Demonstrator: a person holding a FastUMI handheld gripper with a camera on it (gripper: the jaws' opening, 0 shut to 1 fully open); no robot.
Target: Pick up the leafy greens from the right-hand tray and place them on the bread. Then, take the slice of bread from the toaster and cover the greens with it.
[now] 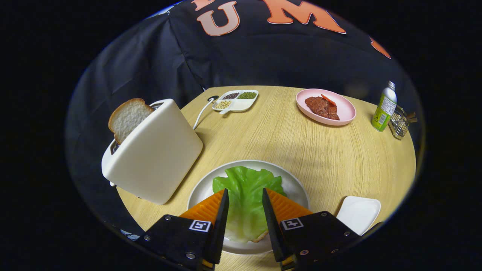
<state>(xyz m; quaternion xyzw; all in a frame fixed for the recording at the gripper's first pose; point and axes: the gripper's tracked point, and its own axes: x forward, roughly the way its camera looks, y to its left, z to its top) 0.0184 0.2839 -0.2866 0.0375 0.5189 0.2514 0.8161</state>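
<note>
Below, parted gripper (244, 195) straddles crinkled leafy greens (244, 188).

- I am at a staged dining spot inside a recording booth, not a lived-in kitchen: black cloth hangs as the wall right behind the round wooden table (301, 146).
- Breakfast things make it look domestic: a white toaster (154, 154) with a slice of bread (128, 116) standing up out of its slot, and a white plate (293, 184) carrying leafy greens (244, 184).
- Farther back sit a pink plate (346, 109) of meat, a divided dish (237, 101) of beans and seeds, a green bottle (385, 107) and a small wire holder (400, 124).
- A bare white tray (357, 212) lies near my claw (245, 199), whose fingers stand apart over the greens.
</note>
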